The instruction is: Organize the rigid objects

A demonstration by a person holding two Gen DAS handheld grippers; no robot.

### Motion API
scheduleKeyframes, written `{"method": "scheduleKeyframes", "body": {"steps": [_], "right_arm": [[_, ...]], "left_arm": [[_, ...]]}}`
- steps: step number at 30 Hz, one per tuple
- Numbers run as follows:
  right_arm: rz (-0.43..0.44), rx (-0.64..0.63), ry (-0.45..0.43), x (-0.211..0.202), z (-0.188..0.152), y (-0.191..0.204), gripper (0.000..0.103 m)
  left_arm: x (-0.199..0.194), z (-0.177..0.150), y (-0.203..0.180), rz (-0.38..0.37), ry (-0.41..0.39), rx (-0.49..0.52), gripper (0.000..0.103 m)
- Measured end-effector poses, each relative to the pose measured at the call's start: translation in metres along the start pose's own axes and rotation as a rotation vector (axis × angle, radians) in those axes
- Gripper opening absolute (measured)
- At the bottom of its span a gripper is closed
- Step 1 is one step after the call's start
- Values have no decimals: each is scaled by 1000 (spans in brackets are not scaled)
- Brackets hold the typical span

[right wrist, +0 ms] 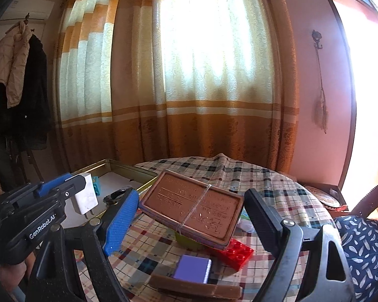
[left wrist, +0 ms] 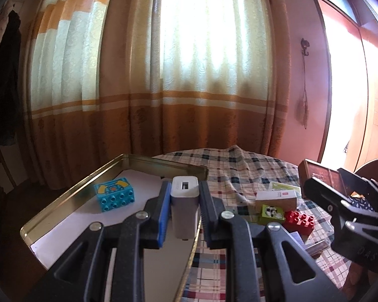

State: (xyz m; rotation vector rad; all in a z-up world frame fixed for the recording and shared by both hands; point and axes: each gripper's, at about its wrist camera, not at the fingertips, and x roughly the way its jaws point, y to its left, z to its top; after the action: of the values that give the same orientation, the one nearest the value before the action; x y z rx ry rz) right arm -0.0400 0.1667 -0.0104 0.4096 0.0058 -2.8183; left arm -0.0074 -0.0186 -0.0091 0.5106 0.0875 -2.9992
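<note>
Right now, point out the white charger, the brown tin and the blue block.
white charger (left wrist: 184, 202): left wrist view, front face.
brown tin (right wrist: 191, 201): right wrist view, embossed lid.
blue block (left wrist: 116, 197): left wrist view, studded side.

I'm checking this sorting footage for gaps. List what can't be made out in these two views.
- Embossed lettering on the brown tin: right wrist view, too blurred to read.
- Green block: right wrist view, mostly hidden under that tin.
- White charger prongs: left wrist view, cut off behind the left gripper fingers.
- Tray near corner: left wrist view, covered by the gripper body.
</note>
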Motion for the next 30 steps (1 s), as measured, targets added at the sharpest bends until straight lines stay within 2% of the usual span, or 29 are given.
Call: {"method": "scheduleKeyframes", "body": {"steps": [13, 30], "right_arm": [[48, 2, 12, 9, 1, 24, 87], [136, -81, 49, 29, 1, 73, 87]], "left_arm": [[10, 1, 23, 49, 19, -39, 20], [20, 4, 54, 109, 53, -89, 20]]}}
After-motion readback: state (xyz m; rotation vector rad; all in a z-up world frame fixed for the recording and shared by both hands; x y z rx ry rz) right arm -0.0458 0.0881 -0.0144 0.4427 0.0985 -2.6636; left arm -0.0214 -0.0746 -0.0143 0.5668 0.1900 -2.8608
